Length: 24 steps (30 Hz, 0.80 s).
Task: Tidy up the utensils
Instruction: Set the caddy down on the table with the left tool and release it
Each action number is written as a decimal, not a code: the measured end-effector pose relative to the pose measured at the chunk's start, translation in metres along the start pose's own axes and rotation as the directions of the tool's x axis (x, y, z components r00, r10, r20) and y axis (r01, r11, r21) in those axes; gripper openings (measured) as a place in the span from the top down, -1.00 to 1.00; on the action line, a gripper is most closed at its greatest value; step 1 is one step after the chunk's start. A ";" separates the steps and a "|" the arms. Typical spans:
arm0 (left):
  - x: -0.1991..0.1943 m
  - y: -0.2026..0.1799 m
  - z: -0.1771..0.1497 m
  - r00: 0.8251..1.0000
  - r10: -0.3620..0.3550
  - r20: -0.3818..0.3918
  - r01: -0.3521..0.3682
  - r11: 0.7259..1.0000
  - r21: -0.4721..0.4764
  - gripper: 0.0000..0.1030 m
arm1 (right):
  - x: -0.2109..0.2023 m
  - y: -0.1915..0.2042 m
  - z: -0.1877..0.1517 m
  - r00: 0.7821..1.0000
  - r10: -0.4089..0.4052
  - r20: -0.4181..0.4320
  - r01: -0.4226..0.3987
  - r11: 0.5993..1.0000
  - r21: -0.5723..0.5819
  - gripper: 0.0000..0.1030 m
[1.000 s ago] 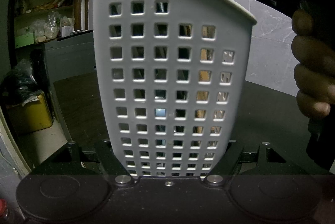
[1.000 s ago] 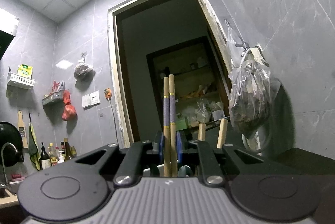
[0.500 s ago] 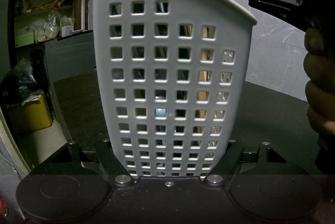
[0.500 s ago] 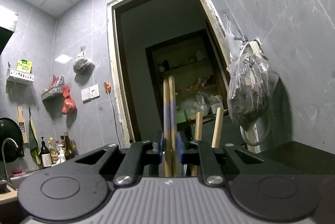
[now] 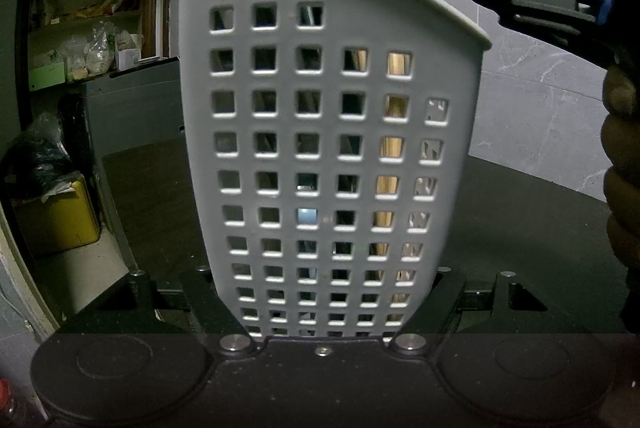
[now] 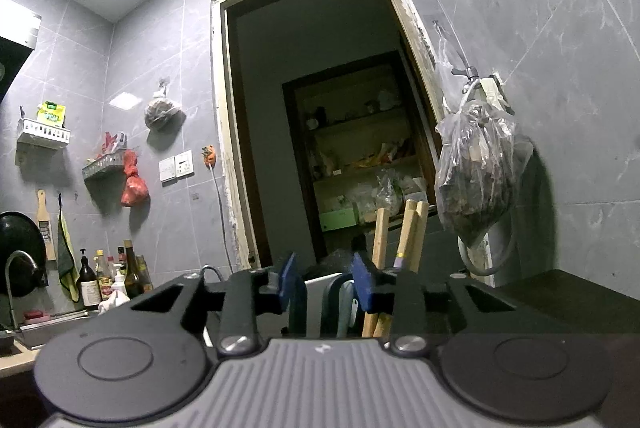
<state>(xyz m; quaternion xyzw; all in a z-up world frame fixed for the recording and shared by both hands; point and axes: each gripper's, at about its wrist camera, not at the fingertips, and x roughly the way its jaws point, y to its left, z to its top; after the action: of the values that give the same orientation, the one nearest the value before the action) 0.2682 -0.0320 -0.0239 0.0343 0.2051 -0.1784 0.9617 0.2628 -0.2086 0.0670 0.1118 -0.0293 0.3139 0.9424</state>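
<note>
I keep the left tool (image 5: 324, 312) clamped low on the light, stiff, slick plastic holder (image 5: 320, 132) on the surface, while the right tool (image 6: 326, 286) gapes empty above the chopsticks (image 6: 404, 240) standing inside.

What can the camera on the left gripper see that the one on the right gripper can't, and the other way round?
Only the left view shows the utensil holder's perforated front, the dark countertop and the person's hand. Only the right view shows the ceiling, the sink tap, bottles and hanging bag. Both show the wooden chopsticks, the holder and the pantry shelves.
</note>
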 end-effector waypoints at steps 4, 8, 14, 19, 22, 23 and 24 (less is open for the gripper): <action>0.000 0.001 0.000 1.000 -0.002 0.003 0.002 1.000 -0.009 -0.48 | -0.009 -0.001 0.001 1.000 -0.013 0.003 0.013 1.000 0.002 -0.01; -0.001 0.004 0.000 1.000 -0.009 0.010 0.009 1.000 -0.028 -0.67 | -0.025 -0.003 -0.001 0.999 -0.042 0.000 0.042 0.999 -0.004 -0.25; -0.008 0.007 -0.002 1.000 -0.003 0.030 0.004 0.999 -0.044 -0.98 | -0.050 -0.005 -0.005 0.994 -0.105 -0.010 0.105 0.994 -0.006 -0.45; -0.023 0.009 -0.006 0.998 0.009 0.062 -0.006 0.998 -0.058 -0.98 | -0.067 -0.008 -0.008 0.990 -0.138 -0.004 0.138 0.990 0.023 -0.64; -0.036 0.008 -0.009 0.997 0.019 0.078 -0.015 0.998 -0.057 -0.98 | -0.076 -0.007 -0.009 0.989 -0.150 -0.006 0.150 0.988 0.032 -0.72; -0.041 0.008 -0.010 0.996 0.023 0.085 -0.018 0.998 -0.059 -0.98 | -0.079 -0.006 -0.009 0.988 -0.155 -0.004 0.155 0.987 0.032 -0.76; -0.047 0.007 -0.010 0.995 0.028 0.095 -0.022 0.998 -0.064 -0.98 | -0.083 -0.004 -0.009 0.987 -0.160 -0.001 0.160 0.987 0.031 -0.79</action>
<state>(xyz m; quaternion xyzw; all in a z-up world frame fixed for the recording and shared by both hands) 0.2272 -0.0084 -0.0145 -0.0018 0.1639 -0.1610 0.9732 0.1989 -0.2583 0.0467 0.1287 -0.0162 0.2376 0.9627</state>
